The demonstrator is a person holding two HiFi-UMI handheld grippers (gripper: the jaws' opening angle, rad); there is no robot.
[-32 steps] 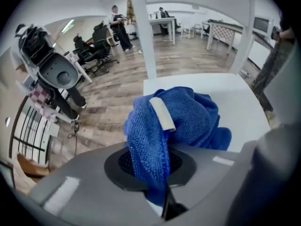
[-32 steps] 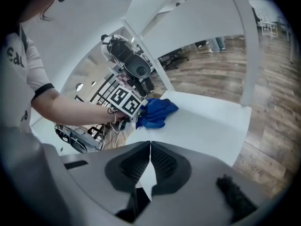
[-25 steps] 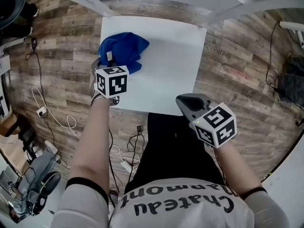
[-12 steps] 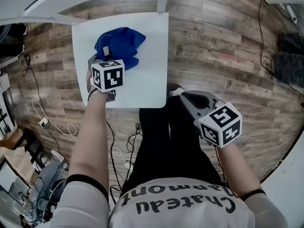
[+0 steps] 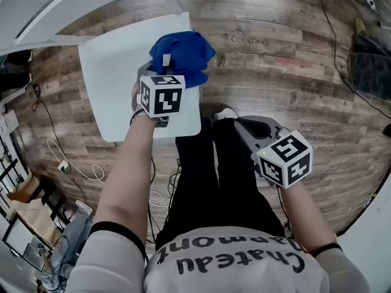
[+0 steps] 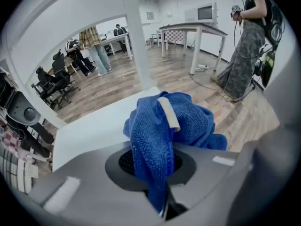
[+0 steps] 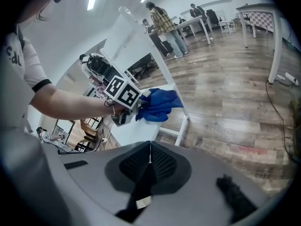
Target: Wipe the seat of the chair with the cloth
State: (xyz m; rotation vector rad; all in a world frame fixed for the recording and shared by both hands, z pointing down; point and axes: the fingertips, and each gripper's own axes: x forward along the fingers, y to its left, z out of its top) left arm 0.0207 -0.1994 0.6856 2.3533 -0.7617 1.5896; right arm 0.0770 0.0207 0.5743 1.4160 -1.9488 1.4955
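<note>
In the head view our left gripper holds the blue cloth at the far right corner of the white chair seat, while our right gripper hangs off the seat, above the floor. The left gripper view shows jaws clamped on the cloth. The right gripper view shows jaws together, with nothing between them.

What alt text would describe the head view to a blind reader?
From above: the person's left gripper clamps a bunched blue cloth at the edge of a white chair seat. The right gripper hangs shut beside their legs.
</note>
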